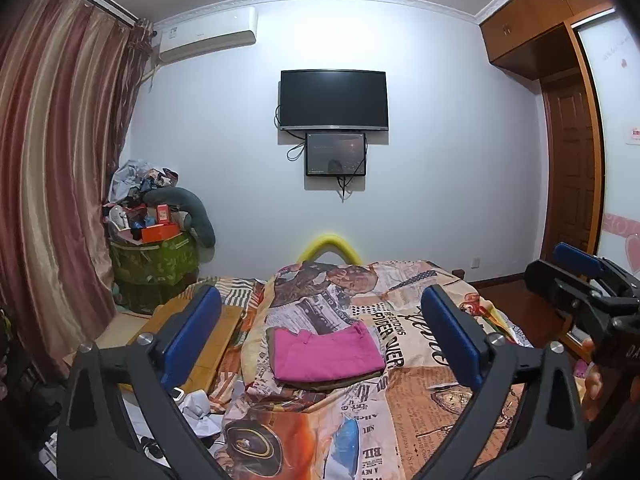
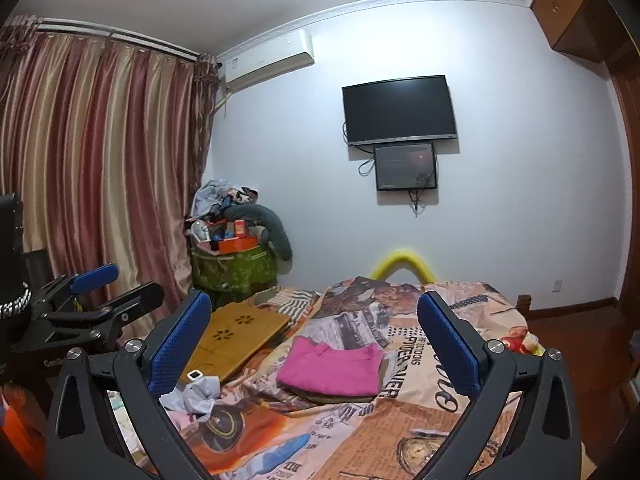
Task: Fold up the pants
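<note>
Pink pants [image 1: 326,354] lie folded into a flat rectangle on an olive folded garment [image 1: 332,381], in the middle of the newspaper-print bedspread [image 1: 420,420]. In the right wrist view the same pink pants [image 2: 332,370] sit ahead, a little left of centre. My left gripper [image 1: 322,332] is open, blue pads wide apart, held back from the pants with nothing between them. My right gripper [image 2: 314,340] is open too, empty and short of the stack. Each gripper shows at the edge of the other's view: the right gripper [image 1: 580,280] at far right, the left gripper [image 2: 96,292] at far left.
A wooden lap tray [image 2: 236,334] lies on the bed left of the pants, crumpled white cloth [image 2: 196,394] beside it. A green hamper [image 1: 154,266] piled with clutter stands by the striped curtain [image 1: 52,200]. A TV [image 1: 334,100] hangs on the far wall.
</note>
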The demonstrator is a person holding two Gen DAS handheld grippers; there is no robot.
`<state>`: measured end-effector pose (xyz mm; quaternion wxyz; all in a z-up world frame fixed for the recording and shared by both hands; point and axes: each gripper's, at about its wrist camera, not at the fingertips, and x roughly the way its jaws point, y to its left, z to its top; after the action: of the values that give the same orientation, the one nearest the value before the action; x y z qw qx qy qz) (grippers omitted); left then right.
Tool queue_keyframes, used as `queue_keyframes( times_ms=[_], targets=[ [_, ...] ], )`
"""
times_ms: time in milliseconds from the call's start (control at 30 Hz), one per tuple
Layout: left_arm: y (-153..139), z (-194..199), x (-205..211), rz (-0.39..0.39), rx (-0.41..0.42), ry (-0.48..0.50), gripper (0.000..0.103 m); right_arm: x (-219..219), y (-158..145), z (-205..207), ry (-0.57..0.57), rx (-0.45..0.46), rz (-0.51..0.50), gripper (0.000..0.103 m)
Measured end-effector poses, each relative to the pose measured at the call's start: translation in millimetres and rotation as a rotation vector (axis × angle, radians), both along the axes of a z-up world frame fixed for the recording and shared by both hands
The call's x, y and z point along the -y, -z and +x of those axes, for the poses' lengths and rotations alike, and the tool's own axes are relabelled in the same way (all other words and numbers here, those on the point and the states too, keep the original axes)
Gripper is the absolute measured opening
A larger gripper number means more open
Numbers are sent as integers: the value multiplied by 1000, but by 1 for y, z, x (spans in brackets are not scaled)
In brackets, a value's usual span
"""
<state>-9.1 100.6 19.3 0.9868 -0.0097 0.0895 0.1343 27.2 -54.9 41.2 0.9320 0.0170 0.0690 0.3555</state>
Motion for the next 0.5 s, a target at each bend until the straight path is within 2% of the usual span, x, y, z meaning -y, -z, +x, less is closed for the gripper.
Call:
queue_keyframes(
  times_ms=[500],
  targets=[
    [1, -1, 1, -2, -3, 4, 103, 5, 6, -7, 7, -11, -5, 103]
  ],
)
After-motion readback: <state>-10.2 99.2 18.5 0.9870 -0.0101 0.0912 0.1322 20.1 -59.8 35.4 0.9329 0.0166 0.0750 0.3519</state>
